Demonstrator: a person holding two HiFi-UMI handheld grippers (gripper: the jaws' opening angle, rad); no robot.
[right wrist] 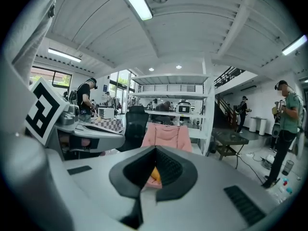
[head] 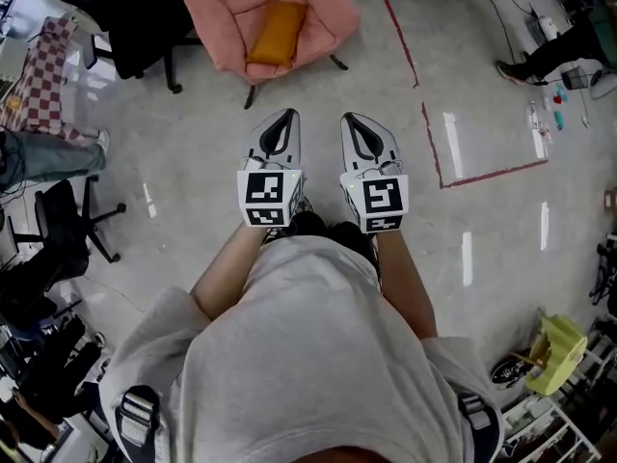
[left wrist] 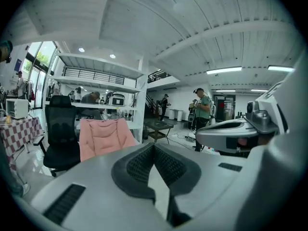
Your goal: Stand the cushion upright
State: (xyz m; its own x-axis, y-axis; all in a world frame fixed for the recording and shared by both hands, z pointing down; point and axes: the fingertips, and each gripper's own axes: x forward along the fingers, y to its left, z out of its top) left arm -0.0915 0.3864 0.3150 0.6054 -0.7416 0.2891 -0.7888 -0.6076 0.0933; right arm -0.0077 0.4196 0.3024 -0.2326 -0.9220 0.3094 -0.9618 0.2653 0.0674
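Holding the left gripper [head: 285,116] clenched on nothing, just left of centre in the head view, with the right gripper [head: 349,119] beside it, clenched and empty too. Facing the orange cushion [head: 277,33] — well apart, straight up-frame on the pink chair [head: 323,8], lying flat, long axis running top to bottom. Slightly nearer to the left gripper.

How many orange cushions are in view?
1. The orange rectangular fabric cushion lies on the seat of the pink padded chair, top of the head view. None else shows.
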